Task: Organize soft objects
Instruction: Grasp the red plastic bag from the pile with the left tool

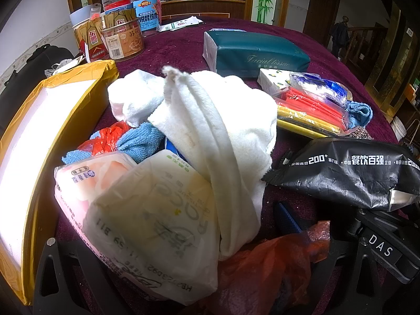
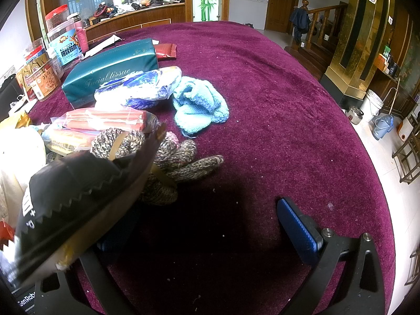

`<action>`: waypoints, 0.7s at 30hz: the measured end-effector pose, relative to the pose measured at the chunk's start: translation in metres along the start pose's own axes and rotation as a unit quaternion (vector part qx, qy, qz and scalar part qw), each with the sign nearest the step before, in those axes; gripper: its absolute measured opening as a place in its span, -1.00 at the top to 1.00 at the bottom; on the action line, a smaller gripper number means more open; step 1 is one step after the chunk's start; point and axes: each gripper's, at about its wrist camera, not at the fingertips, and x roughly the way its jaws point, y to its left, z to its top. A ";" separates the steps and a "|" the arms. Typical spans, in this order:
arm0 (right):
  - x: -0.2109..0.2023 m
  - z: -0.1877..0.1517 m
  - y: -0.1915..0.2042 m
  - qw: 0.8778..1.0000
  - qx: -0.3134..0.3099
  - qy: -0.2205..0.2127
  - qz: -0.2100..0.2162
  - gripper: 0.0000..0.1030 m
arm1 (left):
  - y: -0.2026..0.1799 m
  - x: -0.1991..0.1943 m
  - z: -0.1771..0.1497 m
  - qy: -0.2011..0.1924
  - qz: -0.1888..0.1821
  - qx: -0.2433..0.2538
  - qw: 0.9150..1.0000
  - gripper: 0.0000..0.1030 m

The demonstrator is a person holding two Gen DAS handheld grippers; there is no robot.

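Soft pile waiting, both tools spread and empty.
White towel (image 1: 210, 120) tops the heap at twelve o'clock of the left tool (image 1: 168, 257); pinch one fold only. Right tool (image 2: 199, 239) hangs over bare bench (image 2: 275, 105).

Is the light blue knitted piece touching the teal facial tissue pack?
Apart. The right wrist view shows the light blue knitted piece lying clear of the teal facial tissue pack, with a blue-and-white plastic bag between them.

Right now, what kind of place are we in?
Probably a home's living or dining area: a big table under a maroon cloth, a wooden staircase behind it, and a cluttered wooden cabinet. The table holds towels, tissue packs and snack jars.
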 end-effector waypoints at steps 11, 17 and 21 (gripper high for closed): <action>0.000 0.000 0.000 1.000 0.000 0.000 0.000 -0.99 | 0.000 0.000 0.000 0.000 0.000 0.000 1.000 -0.99; 0.000 0.000 0.000 1.000 0.000 0.000 0.000 -0.99 | 0.000 0.000 0.000 0.000 0.000 0.000 1.000 -0.99; 0.001 0.001 0.000 1.000 -0.006 0.001 0.005 -0.99 | 0.001 -0.001 0.000 0.001 -0.006 0.007 1.000 -0.99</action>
